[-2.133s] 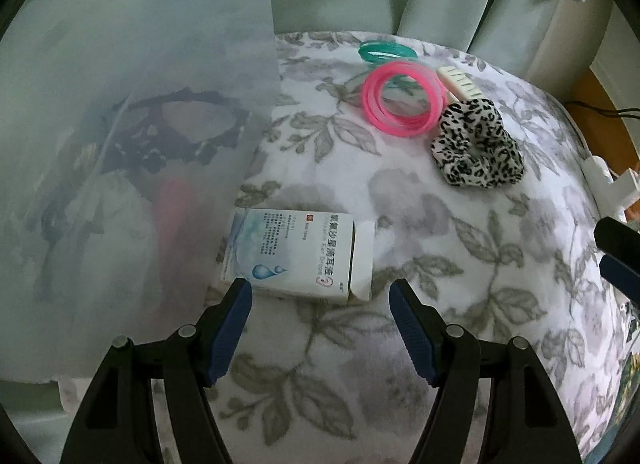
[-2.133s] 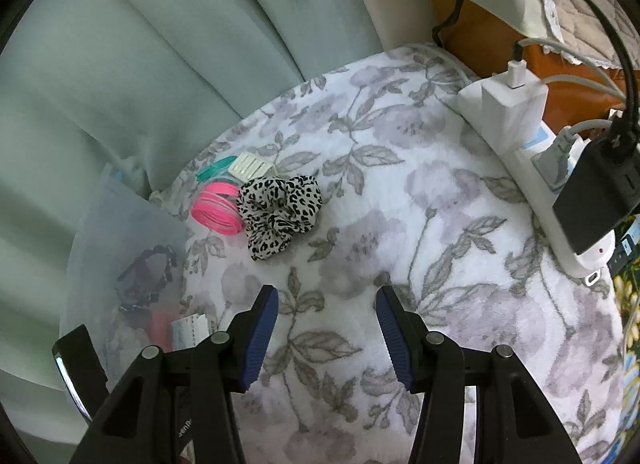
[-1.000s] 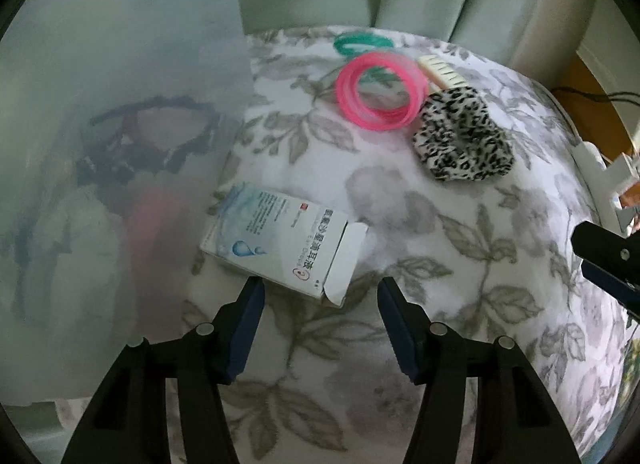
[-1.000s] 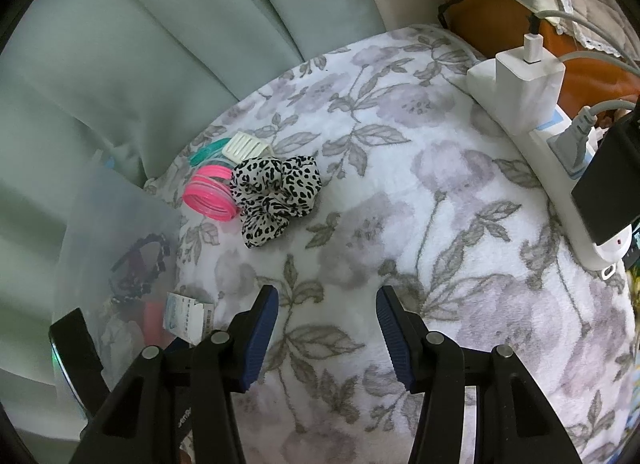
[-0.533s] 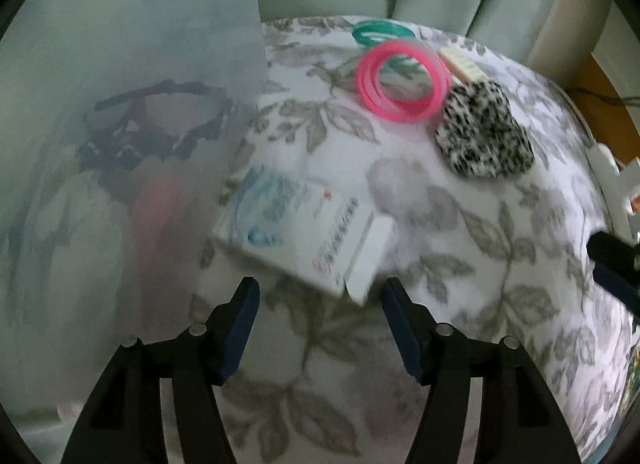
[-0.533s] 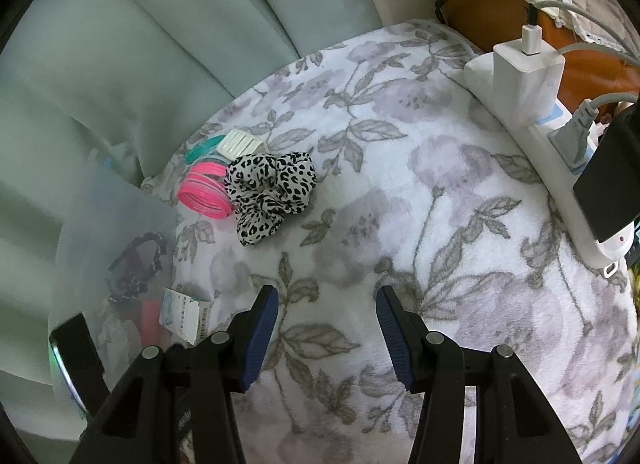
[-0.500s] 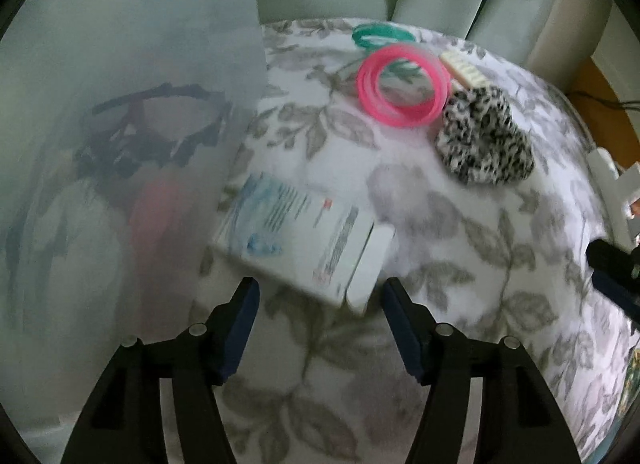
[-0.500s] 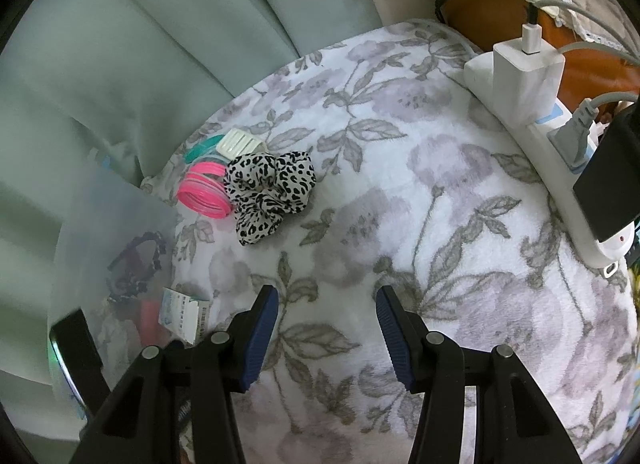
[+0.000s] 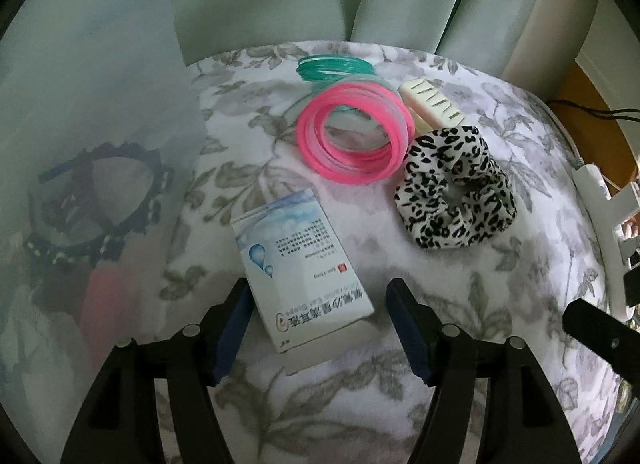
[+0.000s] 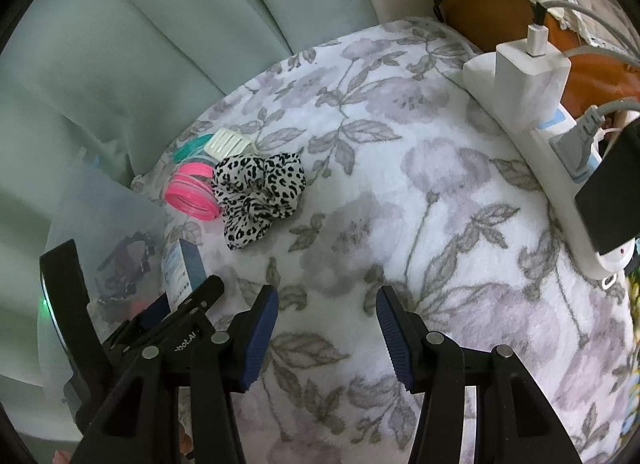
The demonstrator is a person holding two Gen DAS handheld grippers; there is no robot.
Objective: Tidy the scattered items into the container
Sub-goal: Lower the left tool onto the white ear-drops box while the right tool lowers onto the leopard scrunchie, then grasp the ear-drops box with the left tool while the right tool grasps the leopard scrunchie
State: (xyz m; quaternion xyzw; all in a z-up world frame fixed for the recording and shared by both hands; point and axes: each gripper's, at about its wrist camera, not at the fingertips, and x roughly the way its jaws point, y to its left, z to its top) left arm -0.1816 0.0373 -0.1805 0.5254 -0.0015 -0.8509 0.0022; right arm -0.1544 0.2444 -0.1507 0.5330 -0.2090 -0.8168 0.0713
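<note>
Left gripper: your left gripper was opening, with the near end of the box between its blue pads; the left pad sat against the box's edge, the right pad stood clear of it.
Right gripper: your right gripper hung open over the floral blanket with nothing between its pads.
Box: it lay flat on the blanket just beside the container; its small print was too fine to read.
Container: its frosted wall blurred what lay inside; a dark headband and a pinkish shape showed through, the latter too hazy to name.
Scattered items: pink bangles overlapped the green bangles; a cream hair clip was partly hidden behind the pink bangles and the leopard scrunchie.
Edge of view: a white power strip with plugs was cut off at the right.
</note>
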